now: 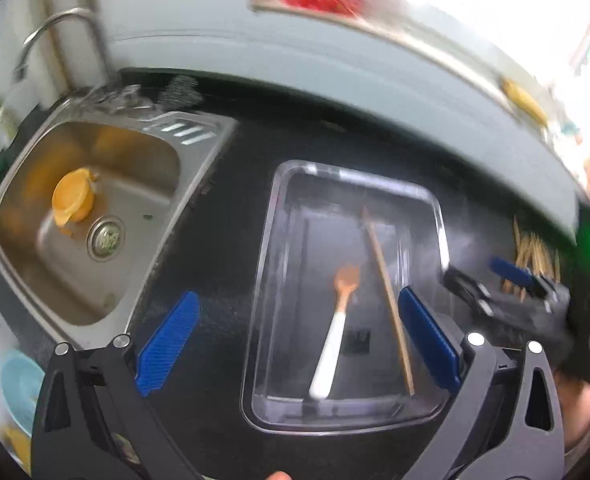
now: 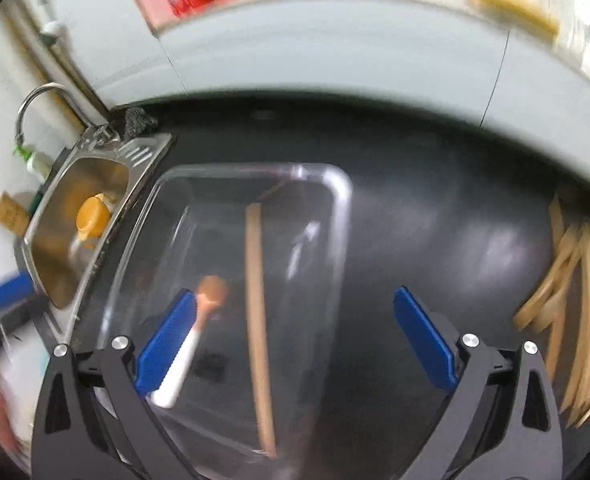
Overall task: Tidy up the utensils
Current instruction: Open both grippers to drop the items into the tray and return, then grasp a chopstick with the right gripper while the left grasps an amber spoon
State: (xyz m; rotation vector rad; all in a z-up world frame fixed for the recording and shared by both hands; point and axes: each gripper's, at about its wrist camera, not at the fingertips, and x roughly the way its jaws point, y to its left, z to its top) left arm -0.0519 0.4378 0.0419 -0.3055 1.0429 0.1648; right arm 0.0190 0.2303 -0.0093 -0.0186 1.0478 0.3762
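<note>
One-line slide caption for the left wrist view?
Open left gripper above a clear tray holding a fork and chopstick, sink alongside.

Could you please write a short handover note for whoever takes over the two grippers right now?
Left gripper: open, empty, hovering over the clear tray.
Right gripper: open, empty, over the tray's right edge and the black counter.
In the tray: one fork with a white handle and orange head, and one wooden chopstick beside it, apart from it.
Left to do: a pile of wooden chopsticks lies loose on the counter, to the right of the tray.
An orange cup sits in the sink; whether it belongs to the job is unclear.
Likely next: right gripper goes for the pile.
</note>
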